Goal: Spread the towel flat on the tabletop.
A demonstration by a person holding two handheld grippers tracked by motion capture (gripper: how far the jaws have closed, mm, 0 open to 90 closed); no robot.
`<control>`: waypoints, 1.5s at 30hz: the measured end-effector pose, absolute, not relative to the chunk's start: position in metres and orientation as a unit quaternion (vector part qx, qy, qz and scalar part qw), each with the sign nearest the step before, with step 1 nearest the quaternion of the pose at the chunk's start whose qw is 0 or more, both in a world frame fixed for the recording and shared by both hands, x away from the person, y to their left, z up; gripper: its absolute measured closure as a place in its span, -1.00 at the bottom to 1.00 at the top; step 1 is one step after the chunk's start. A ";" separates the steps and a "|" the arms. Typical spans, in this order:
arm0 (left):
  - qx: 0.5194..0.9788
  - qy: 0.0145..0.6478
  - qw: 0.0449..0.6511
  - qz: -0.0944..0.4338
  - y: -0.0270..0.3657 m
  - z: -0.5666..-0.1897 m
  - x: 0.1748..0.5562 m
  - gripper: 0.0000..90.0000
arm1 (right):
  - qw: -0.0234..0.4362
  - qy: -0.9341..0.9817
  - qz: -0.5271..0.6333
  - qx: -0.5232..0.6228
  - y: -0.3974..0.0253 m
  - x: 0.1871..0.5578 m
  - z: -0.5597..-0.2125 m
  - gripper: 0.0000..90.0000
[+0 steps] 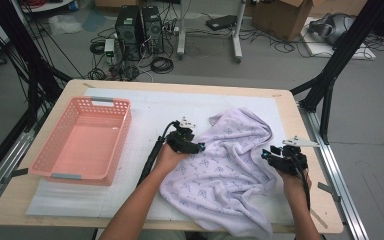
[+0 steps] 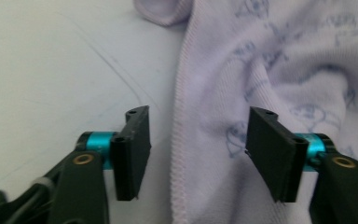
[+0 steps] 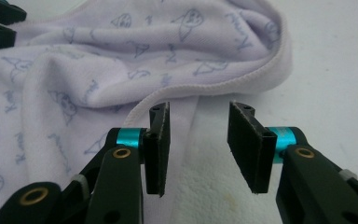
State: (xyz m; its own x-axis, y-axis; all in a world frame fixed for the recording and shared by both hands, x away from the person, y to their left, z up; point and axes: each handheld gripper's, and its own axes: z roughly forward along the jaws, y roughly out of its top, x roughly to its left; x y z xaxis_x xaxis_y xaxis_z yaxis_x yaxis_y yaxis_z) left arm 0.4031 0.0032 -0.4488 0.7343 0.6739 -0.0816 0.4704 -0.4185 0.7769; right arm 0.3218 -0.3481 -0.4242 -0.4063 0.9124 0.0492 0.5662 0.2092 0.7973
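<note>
Towel (image 1: 225, 165) lies crumpled on the white mat (image 1: 150, 107), right of centre on the table (image 1: 290, 112), its near corner hanging over the front edge. My left gripper (image 1: 200, 146) sits at the towel's left hem, jaws wide apart; in the left gripper view the stitched hem (image 2: 179, 140) runs up between them, one jaw over bare mat, the other over cloth (not pinched). My right gripper (image 1: 266, 153) is at the right edge, jaws also spread, a fold of hem just ahead of them. Pink basket (image 1: 55, 150) stands well apart, on the left.
</note>
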 end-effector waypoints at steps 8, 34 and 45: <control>0.847 0.311 0.422 0.090 0.017 -0.440 0.382 0.86 | 0.219 0.752 0.393 0.481 -0.337 0.319 -0.423 0.26; 0.835 0.275 0.475 0.033 0.087 -0.436 0.274 0.82 | 0.171 0.831 0.334 0.411 -0.269 0.337 -0.441 0.41; 0.794 0.341 0.502 0.049 0.080 -0.421 0.325 -0.02 | 0.133 0.863 0.323 0.366 -0.283 0.308 -0.435 0.95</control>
